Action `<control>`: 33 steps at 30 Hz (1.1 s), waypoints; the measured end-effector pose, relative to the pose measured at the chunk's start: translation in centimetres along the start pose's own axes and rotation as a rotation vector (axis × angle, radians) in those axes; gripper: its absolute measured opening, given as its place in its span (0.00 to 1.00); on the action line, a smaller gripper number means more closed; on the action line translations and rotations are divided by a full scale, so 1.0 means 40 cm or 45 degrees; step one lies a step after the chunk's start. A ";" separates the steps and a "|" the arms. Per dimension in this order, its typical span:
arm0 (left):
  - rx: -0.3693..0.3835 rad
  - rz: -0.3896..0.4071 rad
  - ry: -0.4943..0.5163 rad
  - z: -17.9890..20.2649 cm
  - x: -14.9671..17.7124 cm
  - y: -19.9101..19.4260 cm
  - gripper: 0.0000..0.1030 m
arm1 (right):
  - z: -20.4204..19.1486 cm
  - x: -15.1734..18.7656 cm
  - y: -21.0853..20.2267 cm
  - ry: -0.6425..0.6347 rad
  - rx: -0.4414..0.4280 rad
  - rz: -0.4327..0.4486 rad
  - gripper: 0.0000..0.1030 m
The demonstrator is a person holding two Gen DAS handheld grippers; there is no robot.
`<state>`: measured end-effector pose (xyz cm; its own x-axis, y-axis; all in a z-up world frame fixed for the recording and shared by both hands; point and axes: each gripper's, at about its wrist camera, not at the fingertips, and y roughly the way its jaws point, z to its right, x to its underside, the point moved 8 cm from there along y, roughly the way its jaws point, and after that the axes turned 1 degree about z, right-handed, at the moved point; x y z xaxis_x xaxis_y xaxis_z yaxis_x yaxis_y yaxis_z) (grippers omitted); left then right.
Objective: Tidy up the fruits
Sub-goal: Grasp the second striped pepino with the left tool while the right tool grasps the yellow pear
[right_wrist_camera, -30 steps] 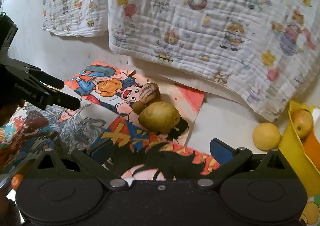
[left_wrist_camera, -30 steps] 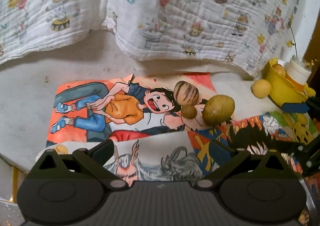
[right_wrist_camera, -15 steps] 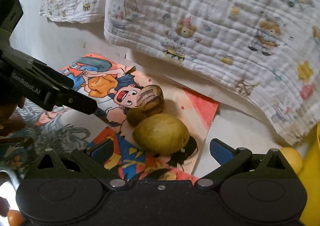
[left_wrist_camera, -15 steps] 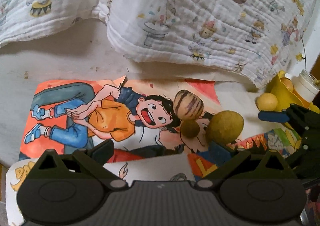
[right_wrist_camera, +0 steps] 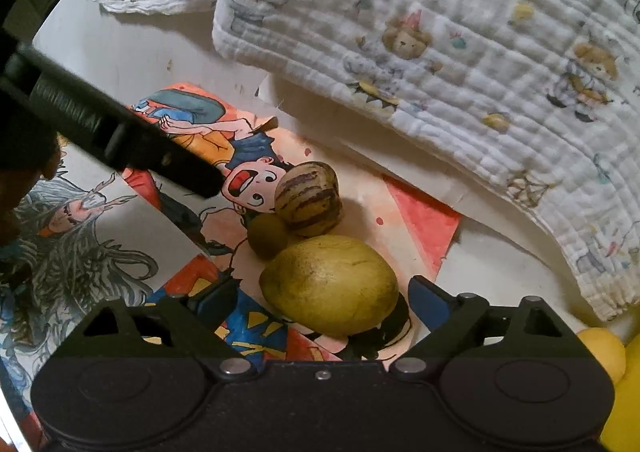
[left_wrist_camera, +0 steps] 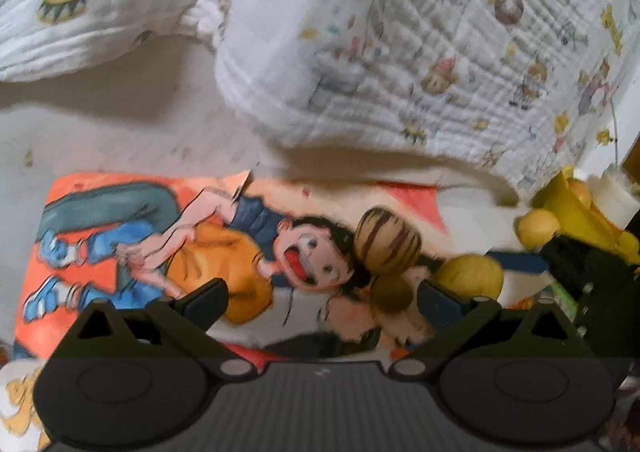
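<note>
Right gripper (right_wrist_camera: 322,294) has its jaws apart, straddling the big yellow-green fruit (right_wrist_camera: 330,284); nothing clamped yet, likely lined up for a grab. That fruit touches the small green fruit (right_wrist_camera: 267,236), which touches the striped fruit (right_wrist_camera: 308,197), so closing risks nudging the cluster. All three sit on the cartoon poster (right_wrist_camera: 192,139) on the worktop. Left gripper (left_wrist_camera: 320,298) is also spread wide and empty, hovering near the cluster. The yellow container (left_wrist_camera: 580,211), probably the drop-off, sits far right with a round yellow fruit (left_wrist_camera: 538,226) beside it.

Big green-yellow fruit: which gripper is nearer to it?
Right. The right gripper is open with the fruit between its fingers; the left gripper sits further left, nearer the striped fruit.
</note>
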<state>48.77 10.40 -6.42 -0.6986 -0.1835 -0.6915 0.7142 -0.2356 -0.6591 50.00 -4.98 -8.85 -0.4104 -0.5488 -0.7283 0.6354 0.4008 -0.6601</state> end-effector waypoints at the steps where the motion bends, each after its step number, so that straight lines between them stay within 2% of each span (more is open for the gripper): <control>1: 0.014 0.012 -0.001 0.005 -0.010 0.006 0.99 | 0.000 0.000 0.004 0.002 0.002 0.002 0.88; 8: 0.087 0.035 -0.008 0.040 -0.060 0.066 0.96 | 0.000 -0.001 0.020 0.023 0.016 0.005 0.82; 14: 0.114 0.013 0.067 0.078 -0.061 0.114 0.91 | 0.007 0.005 0.027 0.061 0.017 0.002 0.77; 17: 0.117 -0.003 0.097 0.094 -0.058 0.133 0.84 | 0.010 0.010 0.027 0.078 0.013 0.003 0.76; 21: 0.124 -0.028 0.075 0.094 -0.054 0.157 0.73 | 0.012 0.012 0.028 0.093 0.006 0.010 0.75; 31: 0.186 -0.073 0.020 0.088 -0.054 0.185 0.60 | 0.018 0.012 0.033 0.116 0.001 0.008 0.75; 33: 0.212 -0.086 0.019 0.095 -0.050 0.191 0.53 | 0.019 0.010 0.036 0.129 -0.003 0.003 0.75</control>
<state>55.48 5.35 -8.94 -0.7430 -0.1481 -0.6527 0.6482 -0.4017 -0.6468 51.26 -5.18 -9.95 -0.4732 -0.4707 -0.7447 0.6348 0.4039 -0.6587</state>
